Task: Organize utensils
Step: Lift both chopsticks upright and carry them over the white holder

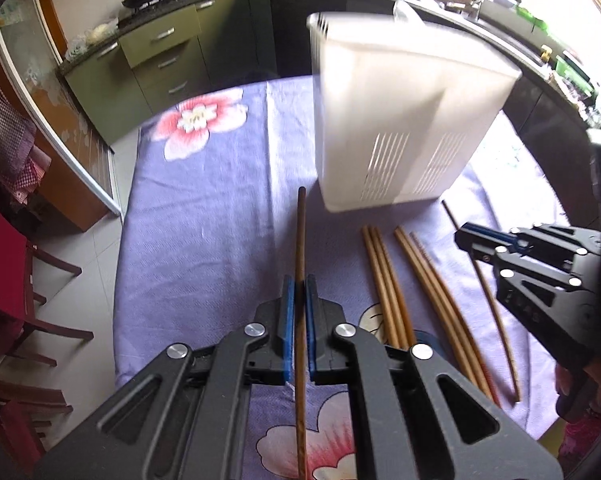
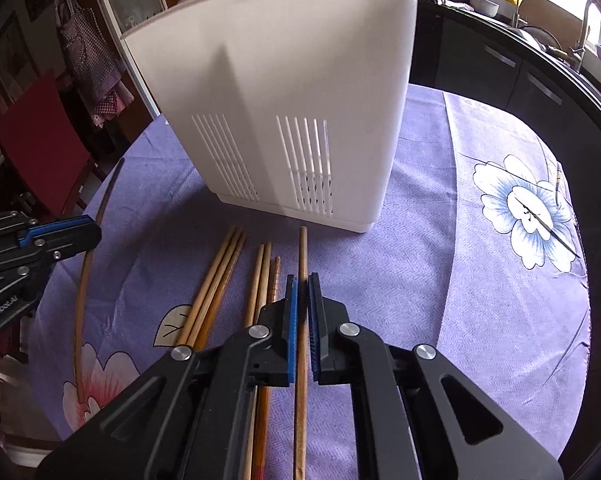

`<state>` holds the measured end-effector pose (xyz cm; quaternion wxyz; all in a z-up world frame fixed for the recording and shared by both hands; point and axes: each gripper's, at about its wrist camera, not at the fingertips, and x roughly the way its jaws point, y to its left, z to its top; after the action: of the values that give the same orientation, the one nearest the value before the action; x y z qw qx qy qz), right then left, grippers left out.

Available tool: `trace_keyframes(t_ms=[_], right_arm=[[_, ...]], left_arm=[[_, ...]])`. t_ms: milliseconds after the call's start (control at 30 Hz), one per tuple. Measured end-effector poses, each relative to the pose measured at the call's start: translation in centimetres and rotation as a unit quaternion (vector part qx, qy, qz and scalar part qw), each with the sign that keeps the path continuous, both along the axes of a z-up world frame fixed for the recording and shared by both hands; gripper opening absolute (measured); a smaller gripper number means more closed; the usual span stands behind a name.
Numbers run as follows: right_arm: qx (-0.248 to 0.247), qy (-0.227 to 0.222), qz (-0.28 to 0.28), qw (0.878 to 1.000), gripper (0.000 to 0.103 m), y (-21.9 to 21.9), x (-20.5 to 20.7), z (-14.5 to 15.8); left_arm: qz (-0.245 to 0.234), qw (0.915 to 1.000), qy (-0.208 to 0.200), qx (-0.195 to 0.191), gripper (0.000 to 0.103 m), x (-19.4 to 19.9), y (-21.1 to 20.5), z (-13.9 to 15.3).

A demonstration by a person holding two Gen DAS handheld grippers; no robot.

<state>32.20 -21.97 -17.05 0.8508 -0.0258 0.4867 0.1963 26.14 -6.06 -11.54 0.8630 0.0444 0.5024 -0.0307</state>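
A white slotted utensil holder [image 1: 396,120] stands upright on the purple flowered tablecloth [image 1: 204,216]; it also shows in the right wrist view [image 2: 284,120]. My left gripper [image 1: 299,286] is shut on a dark brown chopstick [image 1: 300,232] that points toward the holder's base. My right gripper [image 2: 302,284] is shut on a light wooden chopstick [image 2: 302,256], its tip just short of the holder. Several loose chopsticks [image 2: 224,272] lie on the cloth between the two grippers, also seen in the left wrist view [image 1: 384,276].
The right gripper [image 1: 532,264] shows at the right of the left wrist view; the left gripper [image 2: 40,244] shows at the left of the right wrist view. Kitchen cabinets [image 1: 160,64] line the far wall. Red chairs [image 1: 8,272] stand left of the table.
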Motion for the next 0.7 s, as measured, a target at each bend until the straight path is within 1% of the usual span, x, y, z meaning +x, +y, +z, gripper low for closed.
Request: trace_keyframes(t_ms=[133,333,433,567,700], right_arm=[[0.02,-0.017,-0.004,1.0,0.006,-1.7,-1.2,1.6],[0.039,-0.063,-0.003,0.997,0.006,-2.6,-3.2,5.8],[0.048,-0.082,-0.003,0.996,0.006,-3.2,-4.1,7.3],[0.056,-0.102,-0.006,0.993,0.006,-3.5,-5.4,9.2],[0.064,-0.125,-0.011,0.99,0.006,-5.0,-7.1,10.6]], left_arm=[[-0.001,0.9993,-0.035,-0.012,0.005,-1.5,0.3,2.5],[-0.008,0.997,-0.073,-0.025,0.005,-3.6,0.7,5.6],[-0.013,0.9954,-0.091,-0.028,0.005,-4.7,0.6,6.9],[-0.021,0.9944,-0.1,-0.03,0.005,-5.6,0.4,7.9],[-0.028,0.9938,-0.103,-0.032,0.005,-6.4,0.3,8.1]])
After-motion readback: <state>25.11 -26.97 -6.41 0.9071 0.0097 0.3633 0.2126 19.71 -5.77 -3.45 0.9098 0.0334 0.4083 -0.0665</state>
